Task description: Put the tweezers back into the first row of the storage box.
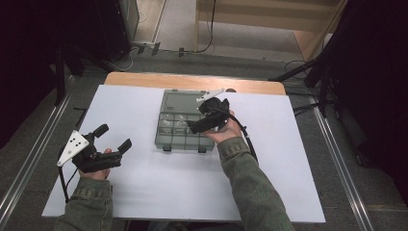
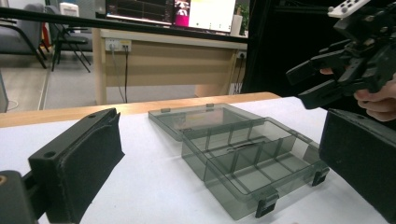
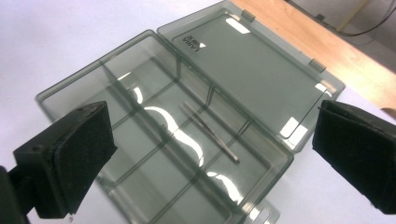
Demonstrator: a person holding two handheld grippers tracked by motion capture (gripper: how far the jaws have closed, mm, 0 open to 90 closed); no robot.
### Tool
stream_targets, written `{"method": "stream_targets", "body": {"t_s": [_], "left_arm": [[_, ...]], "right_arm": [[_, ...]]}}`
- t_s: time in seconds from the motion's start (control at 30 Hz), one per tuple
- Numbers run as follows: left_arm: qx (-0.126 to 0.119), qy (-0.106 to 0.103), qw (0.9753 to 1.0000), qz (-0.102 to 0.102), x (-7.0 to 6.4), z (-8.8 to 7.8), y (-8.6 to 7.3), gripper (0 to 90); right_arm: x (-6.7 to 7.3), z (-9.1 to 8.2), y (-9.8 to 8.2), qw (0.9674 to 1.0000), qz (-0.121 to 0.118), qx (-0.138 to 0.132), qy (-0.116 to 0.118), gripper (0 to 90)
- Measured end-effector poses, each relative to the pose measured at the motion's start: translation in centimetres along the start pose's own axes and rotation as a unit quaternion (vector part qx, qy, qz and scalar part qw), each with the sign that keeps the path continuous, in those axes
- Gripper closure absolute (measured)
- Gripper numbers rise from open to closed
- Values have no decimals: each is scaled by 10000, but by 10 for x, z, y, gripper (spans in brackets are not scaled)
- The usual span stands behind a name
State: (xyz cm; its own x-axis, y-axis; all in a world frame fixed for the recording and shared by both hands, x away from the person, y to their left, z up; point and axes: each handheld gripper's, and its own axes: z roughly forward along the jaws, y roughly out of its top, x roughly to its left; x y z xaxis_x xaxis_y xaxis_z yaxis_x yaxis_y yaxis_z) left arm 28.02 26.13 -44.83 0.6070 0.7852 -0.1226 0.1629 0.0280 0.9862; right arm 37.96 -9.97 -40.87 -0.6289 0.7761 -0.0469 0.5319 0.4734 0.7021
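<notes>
A smoky grey clear compartment box (image 1: 175, 134) lies open on the white table top, its lid (image 1: 180, 102) flat behind it. In the right gripper view a thin metal rod-like tool (image 3: 210, 133) rests in a long middle compartment of the box (image 3: 140, 93). My right gripper (image 1: 198, 120) hovers open over the box's right side, holding nothing. My left gripper (image 1: 114, 136) is open near the table's left front, well apart from the box (image 2: 252, 163). The left gripper view looks across the box at the right gripper (image 2: 299, 87) above it.
The white sheet (image 1: 144, 187) covers most of the table, with a wooden strip (image 1: 144, 79) bare along the far edge. A wooden desk (image 2: 163, 56) with monitors stands beyond the table. Cables lie on the floor behind.
</notes>
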Motion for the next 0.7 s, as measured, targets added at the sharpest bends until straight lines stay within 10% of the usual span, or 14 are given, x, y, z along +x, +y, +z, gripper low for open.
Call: {"method": "stream_targets", "body": {"t_s": [0.7], "left_arm": [[36, 15, 10000, 65, -1, 2, -1, 0]], "right_arm": [[-16, -39, -66, 9984, 513, -185, 118, 0]]}}
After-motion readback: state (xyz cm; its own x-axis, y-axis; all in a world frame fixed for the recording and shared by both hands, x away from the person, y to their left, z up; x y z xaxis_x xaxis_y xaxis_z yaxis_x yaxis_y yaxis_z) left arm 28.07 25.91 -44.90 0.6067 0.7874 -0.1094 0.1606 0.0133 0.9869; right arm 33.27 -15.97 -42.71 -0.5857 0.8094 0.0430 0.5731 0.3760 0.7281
